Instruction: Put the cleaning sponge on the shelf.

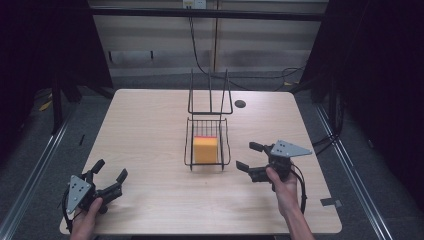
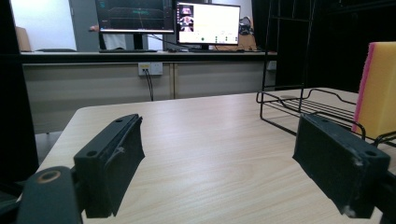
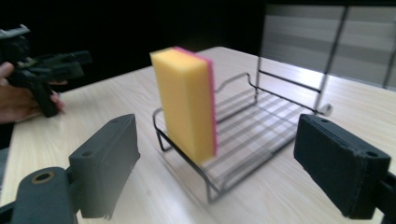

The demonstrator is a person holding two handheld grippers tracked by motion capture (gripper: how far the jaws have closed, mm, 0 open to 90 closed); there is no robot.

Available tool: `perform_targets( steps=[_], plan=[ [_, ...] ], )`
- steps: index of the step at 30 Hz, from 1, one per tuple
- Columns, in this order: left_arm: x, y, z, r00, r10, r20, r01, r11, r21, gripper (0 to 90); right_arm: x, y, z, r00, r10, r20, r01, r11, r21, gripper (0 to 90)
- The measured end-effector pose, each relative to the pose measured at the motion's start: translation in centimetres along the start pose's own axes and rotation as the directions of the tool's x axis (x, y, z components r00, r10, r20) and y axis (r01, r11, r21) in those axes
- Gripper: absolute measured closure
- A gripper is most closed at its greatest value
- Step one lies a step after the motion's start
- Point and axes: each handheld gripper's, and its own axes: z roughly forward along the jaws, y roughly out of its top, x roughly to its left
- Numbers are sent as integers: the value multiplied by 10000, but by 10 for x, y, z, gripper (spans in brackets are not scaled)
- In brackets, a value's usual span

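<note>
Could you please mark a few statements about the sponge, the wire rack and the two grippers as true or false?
1. The yellow sponge stands on edge in the wire rack. True.
2. The right gripper is shut on the sponge. False: its jaws stand wide open, apart from the sponge, beside the rack.
3. The sponge has a pink layer on one face. True.
4. The left gripper rests inside the rack. False: it is held open near the table's near left corner, away from the rack.
5. The rack lies tipped over on its side. False: it stands upright near the table's middle.
</note>
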Motion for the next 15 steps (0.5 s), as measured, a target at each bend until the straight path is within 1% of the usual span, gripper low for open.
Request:
perform_targets(
  steps=[1,2,3,4,6,8,9,11,12,13,15],
  plan=[
    [0,0,0,10000,-5,0,5,10000,-2,155,0,-3,-3,9999,-13,149,14,10000,-54,133],
    [0,0,0,10000,-3,-2,3,10000,0,155,0,-6,-7,9995,76,292,-73,9999,-114,134],
    [0,0,0,10000,-3,-2,3,10000,0,155,0,-6,-7,9995,76,292,-73,9999,-114,134],
    [0,0,0,10000,-5,-2,5,10000,-4,155,0,-11,-13,9986,133,513,-124,9998,-178,134],
    [0,0,0,10000,-3,0,3,10000,-3,155,1,-16,-18,9971,139,744,-128,9998,-145,134],
    [0,0,0,10000,-3,-2,3,10000,-1,155,2,-23,-24,9944,236,1028,-222,9997,-139,134],
    [0,0,0,10000,-3,-2,3,10000,-1,155,3,-27,-27,9917,210,1265,-183,9996,-217,134],
    [0,0,0,10000,0,-1,0,10000,-4,155,5,-34,-32,9870,247,1588,-211,9995,-240,134],
    [0,0,0,10000,0,-1,0,10000,-4,155,5,-34,-32,9870,247,1588,-211,9995,-240,134],
    [0,0,0,10000,-7,2,7,10000,-6,155,8,-40,-37,9842,314,1742,-256,9990,-356,133],
    [0,0,0,10000,2,2,-2,10000,-5,155,9,-44,-38,9830,300,1813,-242,9991,-341,133]
  ],
)
